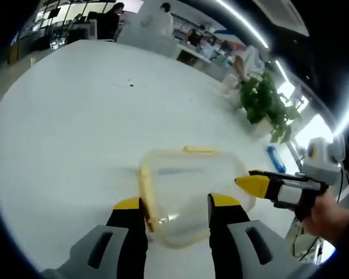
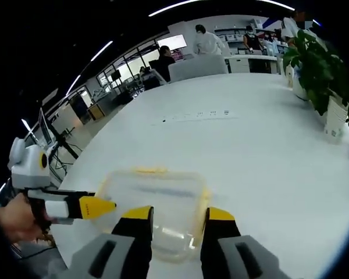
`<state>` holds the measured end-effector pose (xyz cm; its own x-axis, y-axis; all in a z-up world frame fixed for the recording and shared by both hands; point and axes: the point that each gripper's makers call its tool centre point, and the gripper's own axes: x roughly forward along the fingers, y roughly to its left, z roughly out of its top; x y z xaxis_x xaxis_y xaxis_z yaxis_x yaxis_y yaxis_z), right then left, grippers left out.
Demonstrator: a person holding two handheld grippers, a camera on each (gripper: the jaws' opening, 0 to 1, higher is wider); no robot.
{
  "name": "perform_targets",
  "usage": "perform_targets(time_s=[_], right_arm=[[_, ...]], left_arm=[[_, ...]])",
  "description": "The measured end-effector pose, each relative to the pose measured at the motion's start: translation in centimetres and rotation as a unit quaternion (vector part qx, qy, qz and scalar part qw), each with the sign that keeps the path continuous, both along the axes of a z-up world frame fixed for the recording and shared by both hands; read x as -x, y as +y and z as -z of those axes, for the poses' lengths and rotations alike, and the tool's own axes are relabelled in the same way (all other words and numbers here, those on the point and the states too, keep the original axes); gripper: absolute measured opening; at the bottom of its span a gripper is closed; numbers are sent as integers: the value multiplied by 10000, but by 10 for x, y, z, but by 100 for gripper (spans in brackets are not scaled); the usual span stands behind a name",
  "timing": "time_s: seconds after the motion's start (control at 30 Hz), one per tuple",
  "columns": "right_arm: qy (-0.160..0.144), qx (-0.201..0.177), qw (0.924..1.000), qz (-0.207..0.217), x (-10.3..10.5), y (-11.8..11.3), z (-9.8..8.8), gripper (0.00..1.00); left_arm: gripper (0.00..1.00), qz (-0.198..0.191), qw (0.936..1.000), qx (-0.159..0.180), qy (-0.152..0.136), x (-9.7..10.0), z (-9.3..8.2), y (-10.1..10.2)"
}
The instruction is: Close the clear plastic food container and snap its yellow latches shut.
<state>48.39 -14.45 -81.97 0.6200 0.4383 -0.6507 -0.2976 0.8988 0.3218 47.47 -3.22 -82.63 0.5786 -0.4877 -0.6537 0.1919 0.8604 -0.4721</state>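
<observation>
One clear container (image 1: 189, 195) with yellow latches (image 1: 199, 150) sits on the white desk (image 1: 75, 133), its lid on, between my left tongs (image 1: 175, 210) and my right tongs (image 2: 178, 221) — both spread apart, touching nothing I can confirm. A potted plant (image 2: 320, 64) stands well beyond; whether the latches are snapped is unclear.

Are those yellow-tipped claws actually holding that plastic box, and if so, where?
Nothing is clearly gripped. The left gripper and right gripper are both open, their jaws straddling opposite edges of the clear container on the white table. Whether the tips touch it cannot be told.
</observation>
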Motion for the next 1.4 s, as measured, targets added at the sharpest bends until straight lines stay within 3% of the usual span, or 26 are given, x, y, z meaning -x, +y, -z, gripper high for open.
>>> perform_targets(time_s=[0.33,0.67,1.07,1.4], right_arm=[[-84,-1,9999,-98,-8,16,0,30],[-162,-111,9998,-86,-19,56,-1,28],[-202,-148,9996,-124,-48,102,-1,29],[-229,-130,9994,-217,-60,127,-2,29]], left_arm=[[40,-10,10000,-50,-21,-9,0,16],[42,-60,9999,-135,-68,-31,-2,58],[43,-261,9995,-140,-125,-56,-2,104],[43,-348,9992,-155,-100,-69,-2,129]])
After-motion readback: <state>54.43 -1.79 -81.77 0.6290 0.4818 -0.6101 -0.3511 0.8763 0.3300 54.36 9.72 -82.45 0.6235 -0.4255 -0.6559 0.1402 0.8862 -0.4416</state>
